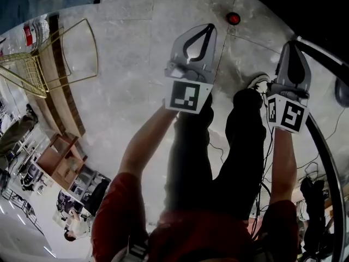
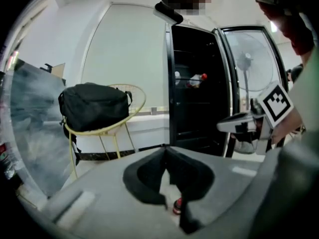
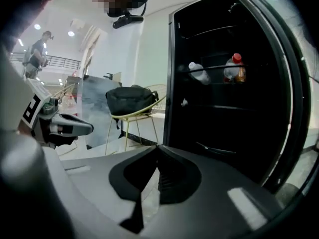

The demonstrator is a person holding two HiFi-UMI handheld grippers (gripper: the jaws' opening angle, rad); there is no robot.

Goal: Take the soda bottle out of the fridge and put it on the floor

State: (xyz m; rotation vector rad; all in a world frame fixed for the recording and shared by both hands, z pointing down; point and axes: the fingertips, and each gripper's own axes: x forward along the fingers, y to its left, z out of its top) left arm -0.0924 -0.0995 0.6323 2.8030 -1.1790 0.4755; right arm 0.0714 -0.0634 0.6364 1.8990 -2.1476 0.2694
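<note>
The black fridge [image 3: 224,118] stands open, with a red-capped soda bottle [image 3: 234,66] and a clear bottle [image 3: 199,72] on a door-height shelf. From the left gripper view the same bottles [image 2: 196,79] look small and far. A small red-capped thing [image 1: 233,18] stands on the floor ahead of me, and it also shows through the left jaws [image 2: 178,205]. My left gripper [image 1: 210,26] [image 2: 166,149] and right gripper [image 1: 292,42] [image 3: 157,146] are held up side by side, facing the fridge. Both are shut and empty, their tips touching.
A yellow wire chair [image 2: 107,133] carrying a black bag [image 2: 94,111] stands left of the fridge. The fridge's door [image 2: 249,83] hangs open to the right. My legs [image 1: 240,146] and loose cables [image 1: 313,168] are below the grippers. A grey slab [image 2: 30,133] leans at the left.
</note>
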